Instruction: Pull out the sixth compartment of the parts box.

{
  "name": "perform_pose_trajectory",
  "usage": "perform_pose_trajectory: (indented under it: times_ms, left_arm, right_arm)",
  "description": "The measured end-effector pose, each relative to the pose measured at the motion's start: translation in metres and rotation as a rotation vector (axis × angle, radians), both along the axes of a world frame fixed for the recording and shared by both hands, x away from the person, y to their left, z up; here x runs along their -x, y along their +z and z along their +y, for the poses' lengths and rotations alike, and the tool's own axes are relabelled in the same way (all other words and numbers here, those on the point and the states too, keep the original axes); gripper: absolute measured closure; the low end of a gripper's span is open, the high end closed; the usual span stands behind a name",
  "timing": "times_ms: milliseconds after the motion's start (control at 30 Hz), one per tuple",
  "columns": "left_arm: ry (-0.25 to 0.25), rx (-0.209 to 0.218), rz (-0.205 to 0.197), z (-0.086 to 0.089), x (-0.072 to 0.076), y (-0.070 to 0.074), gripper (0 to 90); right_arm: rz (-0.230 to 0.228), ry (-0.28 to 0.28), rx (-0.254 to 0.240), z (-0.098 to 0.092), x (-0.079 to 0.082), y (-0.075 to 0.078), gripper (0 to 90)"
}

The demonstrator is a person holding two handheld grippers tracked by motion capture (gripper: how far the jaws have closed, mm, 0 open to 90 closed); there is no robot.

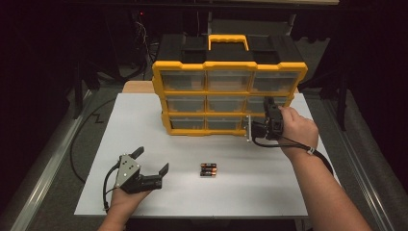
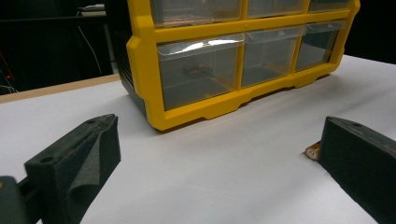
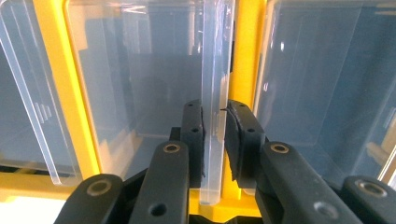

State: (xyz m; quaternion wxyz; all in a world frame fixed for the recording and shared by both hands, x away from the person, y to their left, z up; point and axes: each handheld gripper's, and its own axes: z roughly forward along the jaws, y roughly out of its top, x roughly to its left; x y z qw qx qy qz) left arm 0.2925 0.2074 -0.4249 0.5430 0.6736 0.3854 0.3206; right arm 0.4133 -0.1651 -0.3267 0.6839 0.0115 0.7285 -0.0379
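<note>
Right hand-held gripper (image 3: 215, 140) on drawer lip (image 3: 215, 84)

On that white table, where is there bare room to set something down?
The table is bare left of the yellow drawer cabinet, and along the front edge right of the batteries. It is crowded at the cabinet's right drawers, where the right tongs grip a drawer lip.

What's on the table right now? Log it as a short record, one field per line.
table: white surface
organizer: yellow-framed drawer cabinet, three rows of clear drawers, yellow handle on top
right tongs: turned sideways at the cabinet's right column, shut on drawer pull
drawer row gripped: cannot tell for sure
left tongs: open, over the bare table, holding nothing
batteries: small group lying between the hands, in front of the cabinet, untouched
lower left drawer: closed, a small dark item inside
</note>
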Motion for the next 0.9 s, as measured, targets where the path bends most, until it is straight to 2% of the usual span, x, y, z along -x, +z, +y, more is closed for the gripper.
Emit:
perform_pose_trajectory:
  times_ms: [167,233,267,333,667,900]
  left_arm:
    - [0.003,0.002,0.0,0.0,0.0,0.0,0.4]
    - [0.003,0.0,0.001,0.0,0.0,0.0,0.5]
    - [0.002,-0.001,0.001,0.0,0.0,0.0,0.5]
    - [0.003,0.0,0.001,0.0,0.0,0.0,0.5]
    - [0.001,-0.003,0.001,0.0,0.0,0.0,0.5]
    - [0.001,-0.002,0.002,0.0,0.0,0.0,0.5]
  right_arm:
    - [0.006,0.002,0.004,0.0,0.001,0.001,80.2]
    - [0.01,-0.002,-0.011,0.0,0.002,0.001,80.3]
    - [0.005,0.004,0.008,0.0,0.002,0.002,80.3]
    - [0.014,0.006,0.003,-0.001,0.004,0.002,80.3]
    - [0.03,0.012,0.01,-0.002,0.016,0.005,80.2]
    - [0.034,0.012,-0.005,-0.003,0.026,0.003,80.0]
